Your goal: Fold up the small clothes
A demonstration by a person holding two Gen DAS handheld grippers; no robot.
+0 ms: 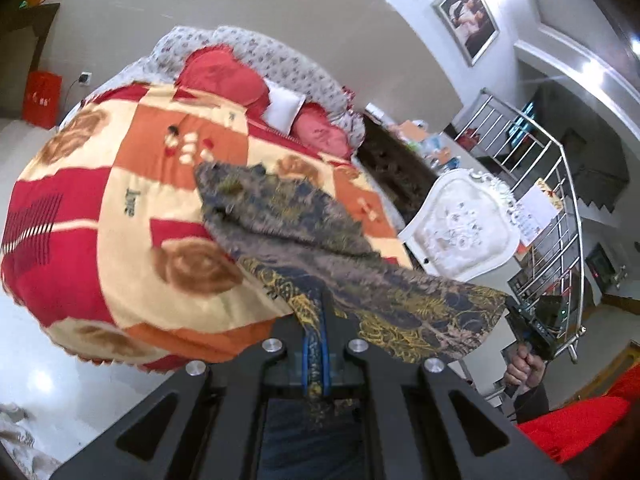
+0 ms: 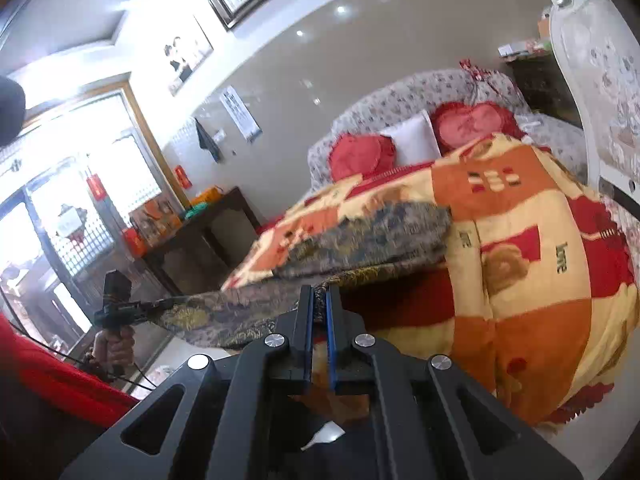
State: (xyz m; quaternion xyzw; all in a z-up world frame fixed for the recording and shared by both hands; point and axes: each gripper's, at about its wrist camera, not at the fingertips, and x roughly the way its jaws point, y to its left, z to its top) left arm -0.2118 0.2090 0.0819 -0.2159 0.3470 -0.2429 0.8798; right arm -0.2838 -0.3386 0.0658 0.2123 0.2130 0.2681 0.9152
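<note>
Both claws, left (image 1: 316, 316) and right (image 2: 319, 300), pinch the cloth (image 1: 296, 216) over the bed (image 1: 120, 200); a thin edge grip may slip under tension.

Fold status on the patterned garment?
Done: both grippers have picked up the garment. In hand: left gripper and right gripper each pinch an edge, stretching it above the blanket. Left: no finished fold visible; it must still be laid down and folded.
</note>
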